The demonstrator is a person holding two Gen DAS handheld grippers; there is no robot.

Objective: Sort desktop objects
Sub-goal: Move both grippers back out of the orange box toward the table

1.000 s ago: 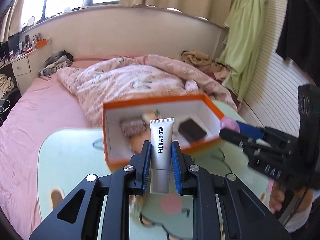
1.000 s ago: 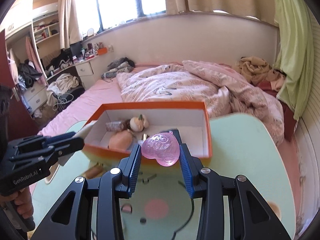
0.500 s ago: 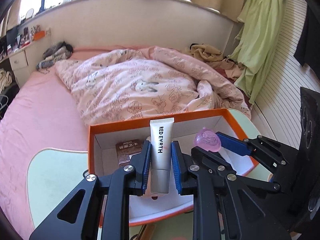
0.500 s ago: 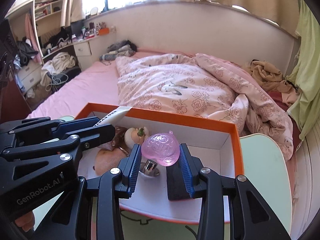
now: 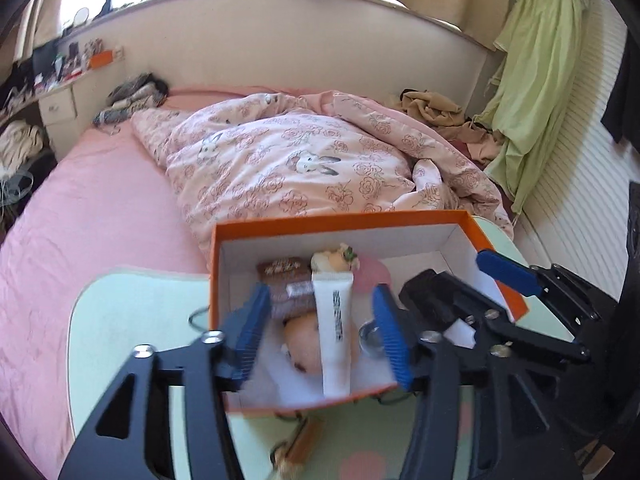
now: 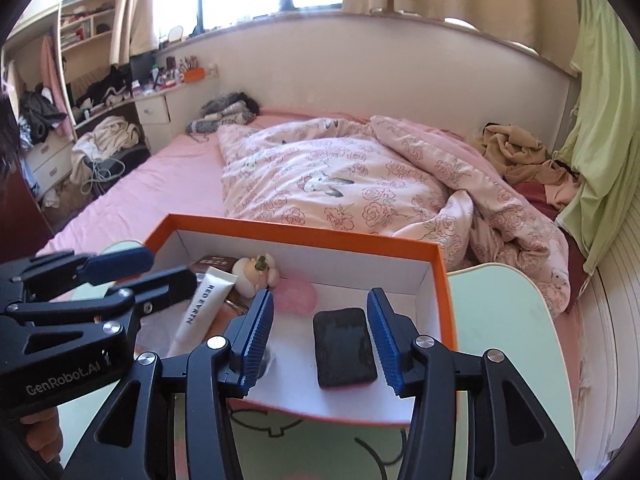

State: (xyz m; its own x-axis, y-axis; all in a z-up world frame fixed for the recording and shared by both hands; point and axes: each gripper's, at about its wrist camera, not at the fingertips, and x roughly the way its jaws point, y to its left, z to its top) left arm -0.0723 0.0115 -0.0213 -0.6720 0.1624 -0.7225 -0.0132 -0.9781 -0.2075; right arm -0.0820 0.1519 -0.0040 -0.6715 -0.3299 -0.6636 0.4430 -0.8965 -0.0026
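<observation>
An orange box (image 5: 340, 218) (image 6: 304, 236) with a white inside stands on the pale green table. My left gripper (image 5: 320, 334) is open above the box; the white tube (image 5: 334, 328) (image 6: 202, 308) lies loose in the box between its fingers. My right gripper (image 6: 320, 334) is open over the box's right part. The pink heart (image 6: 297, 297) (image 5: 374, 276) lies on the box floor beside a small pumpkin-like toy (image 6: 256, 272). A black pad (image 6: 344, 346) lies between the right fingers.
The box also holds a brown packet (image 5: 284, 270), a peach round toy (image 5: 304, 340) and a metal cap (image 5: 370, 336). A small brown item (image 5: 300, 444) lies on the table (image 6: 500, 320) in front of the box. A pink bed (image 6: 340, 176) lies beyond.
Both grippers have opened. The tube dropped from the left gripper and the pink heart from the right one into the box.
</observation>
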